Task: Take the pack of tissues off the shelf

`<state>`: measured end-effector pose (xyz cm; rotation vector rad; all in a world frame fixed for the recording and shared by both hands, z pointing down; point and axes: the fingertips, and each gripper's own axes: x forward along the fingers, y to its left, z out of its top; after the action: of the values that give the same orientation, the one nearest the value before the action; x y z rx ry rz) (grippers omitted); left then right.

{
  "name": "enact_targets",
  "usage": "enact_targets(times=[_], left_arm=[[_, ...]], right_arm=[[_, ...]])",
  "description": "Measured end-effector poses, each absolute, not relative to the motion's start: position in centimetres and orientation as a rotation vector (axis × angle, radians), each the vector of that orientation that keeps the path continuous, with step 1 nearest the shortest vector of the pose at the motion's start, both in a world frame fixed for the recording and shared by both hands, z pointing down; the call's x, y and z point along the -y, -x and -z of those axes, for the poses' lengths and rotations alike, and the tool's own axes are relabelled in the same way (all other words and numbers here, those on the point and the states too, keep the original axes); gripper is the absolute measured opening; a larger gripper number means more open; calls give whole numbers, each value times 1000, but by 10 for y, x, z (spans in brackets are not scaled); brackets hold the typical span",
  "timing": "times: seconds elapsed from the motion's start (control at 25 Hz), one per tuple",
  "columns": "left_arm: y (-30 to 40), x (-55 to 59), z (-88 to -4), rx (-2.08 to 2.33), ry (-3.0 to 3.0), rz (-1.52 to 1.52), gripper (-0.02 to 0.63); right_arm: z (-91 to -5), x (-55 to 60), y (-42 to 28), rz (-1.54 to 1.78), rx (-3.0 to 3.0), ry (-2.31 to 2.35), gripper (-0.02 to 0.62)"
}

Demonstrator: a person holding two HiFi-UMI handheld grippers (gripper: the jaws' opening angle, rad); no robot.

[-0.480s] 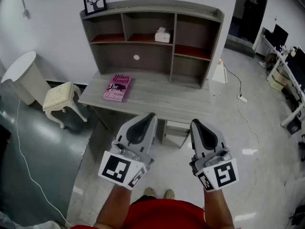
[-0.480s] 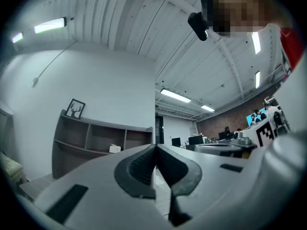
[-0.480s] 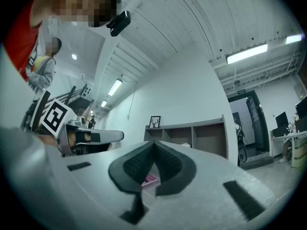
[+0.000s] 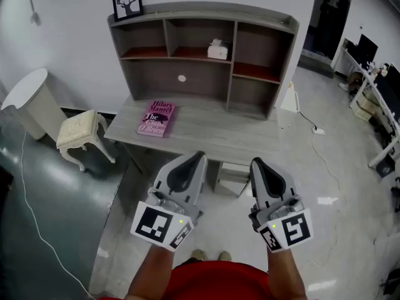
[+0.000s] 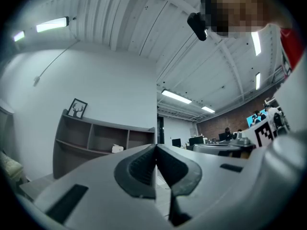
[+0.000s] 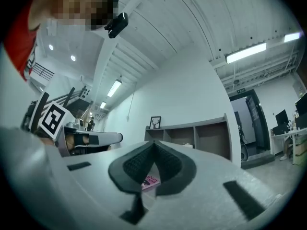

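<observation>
A white pack of tissues (image 4: 217, 49) lies on the upper middle shelf of the grey shelf unit (image 4: 262, 24) standing on the desk; it shows small in the left gripper view as the tissue pack (image 5: 117, 149). My left gripper (image 4: 199, 157) and right gripper (image 4: 254, 162) hang side by side well short of the desk, above the floor. Both are shut with nothing between the pads. In the right gripper view the jaws meet at the right gripper (image 6: 154, 143), with the shelf unit (image 6: 192, 133) beyond.
A pink book (image 4: 156, 117) lies on the grey desk (image 4: 206, 127) at its left. A framed deer picture (image 4: 127, 0) stands on top of the shelf unit. A cream stool (image 4: 79, 130) and a white round table (image 4: 25, 89) stand to the left. Cables run over the floor.
The view has shifted slightly, so the desk and shelf sit a little lower and to the right in the frame. Both grippers hold the same places and stay shut.
</observation>
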<state>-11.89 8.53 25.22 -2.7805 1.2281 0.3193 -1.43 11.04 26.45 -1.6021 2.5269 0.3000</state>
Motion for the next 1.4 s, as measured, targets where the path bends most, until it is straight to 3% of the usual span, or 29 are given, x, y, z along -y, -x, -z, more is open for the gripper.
enact_targets(times=[0.4,0.84,1.08,1.4], left_arm=[[143,-51,-257,-1192,2812,-342,9],[133,43,-260,-1250,2791,-328,14],[98,128,-268,-1327,2772,-260,209],[54,257,-282,-1532,2721,-213,352]], right_arm=[[-277,-89,37,-293,-2510,1678,5],[-278,-7,14,-300,-2475,1683,5],[-279,73,-23,-312,-2494,1650,5],[-278,182,-78,-351,-2588,1579,5]])
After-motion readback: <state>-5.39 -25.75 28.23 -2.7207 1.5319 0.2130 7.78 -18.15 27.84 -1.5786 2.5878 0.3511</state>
